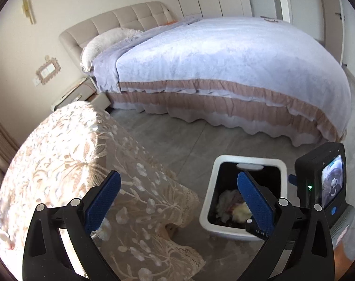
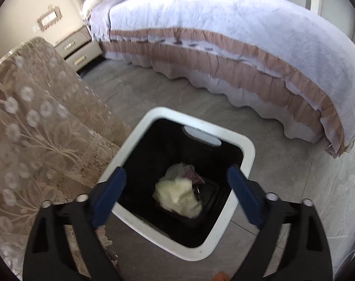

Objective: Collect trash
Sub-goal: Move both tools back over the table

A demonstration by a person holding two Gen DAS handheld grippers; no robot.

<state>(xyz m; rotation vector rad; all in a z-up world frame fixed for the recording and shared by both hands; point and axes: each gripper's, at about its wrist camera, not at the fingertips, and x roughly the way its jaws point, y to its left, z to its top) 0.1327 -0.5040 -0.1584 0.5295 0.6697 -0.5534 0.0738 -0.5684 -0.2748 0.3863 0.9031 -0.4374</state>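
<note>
A white trash bin with a black inside stands on the grey floor, also in the left wrist view. Crumpled pale yellow paper lies in it on other scraps, and shows in the left wrist view. My right gripper is open and empty, right above the bin's opening. My left gripper is open and empty, held over the edge of a lace-covered table, left of the bin. The right gripper's camera body shows at the right of the left wrist view.
A large bed with a lilac cover and pink frill fills the back, also in the right wrist view. A nightstand stands by the headboard. The lace tablecloth hangs to the left of the bin. Grey tile floor lies between.
</note>
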